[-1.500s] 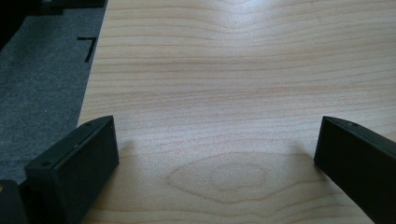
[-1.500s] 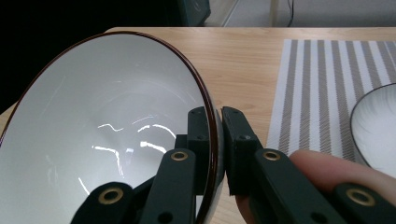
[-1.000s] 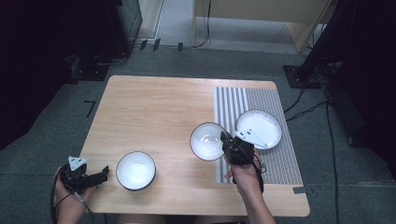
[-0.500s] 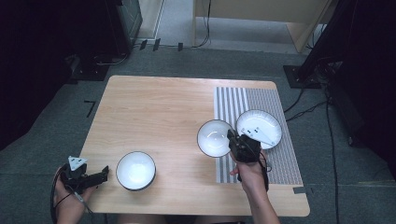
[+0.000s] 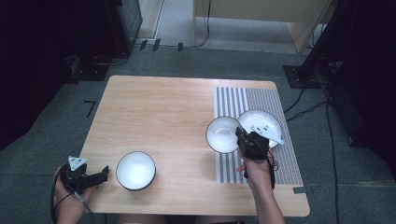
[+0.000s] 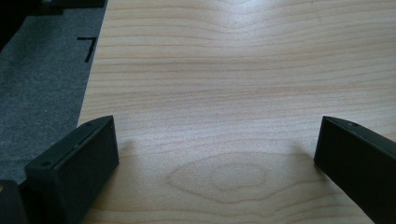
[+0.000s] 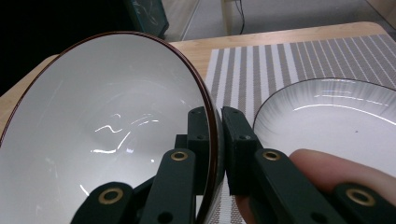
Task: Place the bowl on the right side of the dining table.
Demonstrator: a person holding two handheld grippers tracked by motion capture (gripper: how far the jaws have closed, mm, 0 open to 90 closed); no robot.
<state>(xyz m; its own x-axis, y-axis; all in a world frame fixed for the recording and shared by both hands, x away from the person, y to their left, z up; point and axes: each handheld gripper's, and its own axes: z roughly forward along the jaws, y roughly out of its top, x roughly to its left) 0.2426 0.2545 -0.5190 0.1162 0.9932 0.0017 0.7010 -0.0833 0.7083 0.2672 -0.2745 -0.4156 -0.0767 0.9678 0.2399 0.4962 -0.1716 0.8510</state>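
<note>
Plate (image 5: pixel 261 122) lies just beside gripped bowl (image 5: pixel 222 134) on striped mat (image 5: pixel 243 100).

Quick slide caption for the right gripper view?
Right tongs clamp the white bowl by its rim beside the plate.

Right gripper (image 7: pixel 216 140) clamped on the dark-rimmed edge of a white bowl (image 7: pixel 102 126). Just beyond, a white plate (image 7: pixel 327 116) on a striped placemat (image 7: pixel 261 60).
</note>
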